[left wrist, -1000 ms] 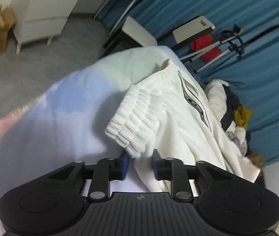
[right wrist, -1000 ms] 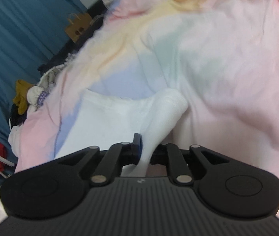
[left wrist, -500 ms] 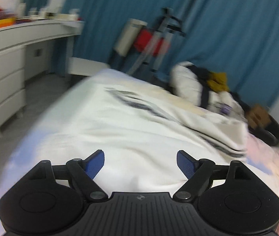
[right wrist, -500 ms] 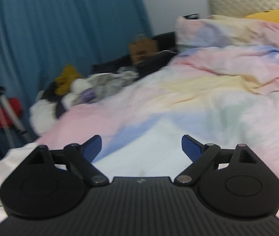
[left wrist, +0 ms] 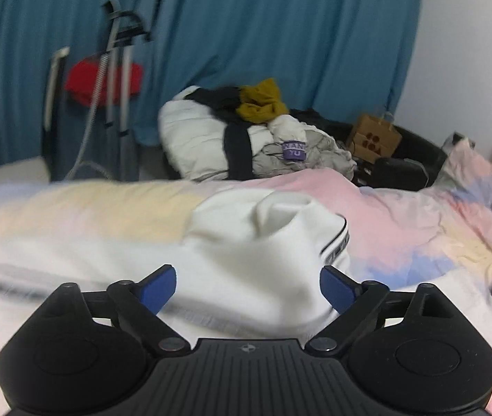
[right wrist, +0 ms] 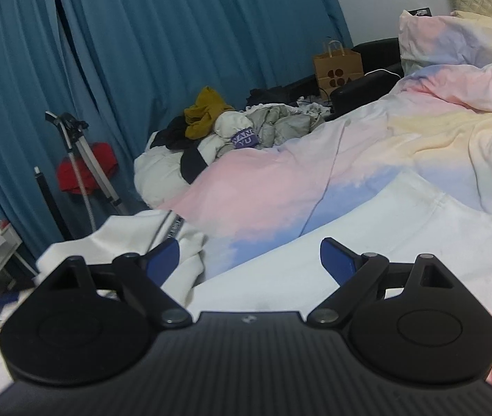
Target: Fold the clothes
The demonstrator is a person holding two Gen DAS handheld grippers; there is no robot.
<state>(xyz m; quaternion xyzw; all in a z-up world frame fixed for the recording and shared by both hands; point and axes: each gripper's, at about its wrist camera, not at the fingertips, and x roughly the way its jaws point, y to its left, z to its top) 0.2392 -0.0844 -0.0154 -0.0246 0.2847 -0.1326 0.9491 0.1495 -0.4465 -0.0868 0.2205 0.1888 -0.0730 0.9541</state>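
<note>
A white garment with black striped trim (left wrist: 246, 242) lies bunched on the pastel duvet (left wrist: 402, 222), just ahead of my left gripper (left wrist: 247, 277). Its jaws are opening wide; the cloth lies below them and the blue pads (left wrist: 157, 287) do not press on it. In the right wrist view the same garment shows a flat white panel (right wrist: 402, 228) and a rumpled part with the stripe (right wrist: 163, 232). My right gripper (right wrist: 249, 246) hovers open over that flat panel, holding nothing.
A heap of loose clothes (right wrist: 232, 131) sits at the bed's far edge, with a brown paper bag (right wrist: 337, 66) behind it. Blue curtains (right wrist: 159, 34) and a tripod with something red (right wrist: 83, 170) stand beyond. A pastel pillow (right wrist: 454, 38) lies at the far right.
Both grippers let go of the white garment and opened wide. Both views rolled level and swung up to look across the bed; the left one swept far sideways.
</note>
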